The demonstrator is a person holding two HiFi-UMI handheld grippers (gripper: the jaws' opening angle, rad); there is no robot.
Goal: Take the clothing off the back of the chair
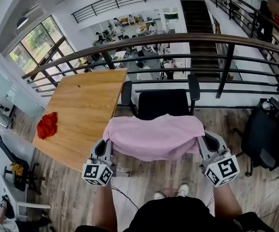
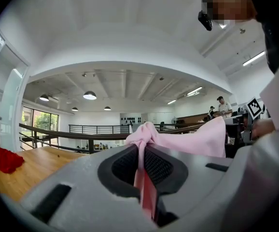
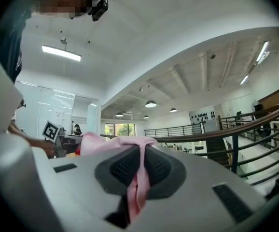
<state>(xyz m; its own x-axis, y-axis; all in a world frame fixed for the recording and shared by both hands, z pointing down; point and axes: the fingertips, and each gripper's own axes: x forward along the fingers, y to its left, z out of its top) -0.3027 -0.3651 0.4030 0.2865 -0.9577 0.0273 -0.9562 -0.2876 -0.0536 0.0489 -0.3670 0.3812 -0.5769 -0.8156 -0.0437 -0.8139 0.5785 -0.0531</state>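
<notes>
- The pale pink cloth garment (image 1: 154, 137) is stretched out flat, its long axis running left to right between the two grippers, over the back of the black office chair (image 1: 162, 103). Whether it rests on the chair back I cannot tell.
- The left gripper (image 1: 106, 143) pinches the garment's left end, and the right gripper (image 1: 204, 142) its right end.
- Only the gripper views show a pink fold squeezed between each pair of dark pads; only the head view shows the chair's seat and armrests.
- A crumpled red cloth (image 1: 47, 124) lies on the wooden table (image 1: 84, 105) to the left.
</notes>
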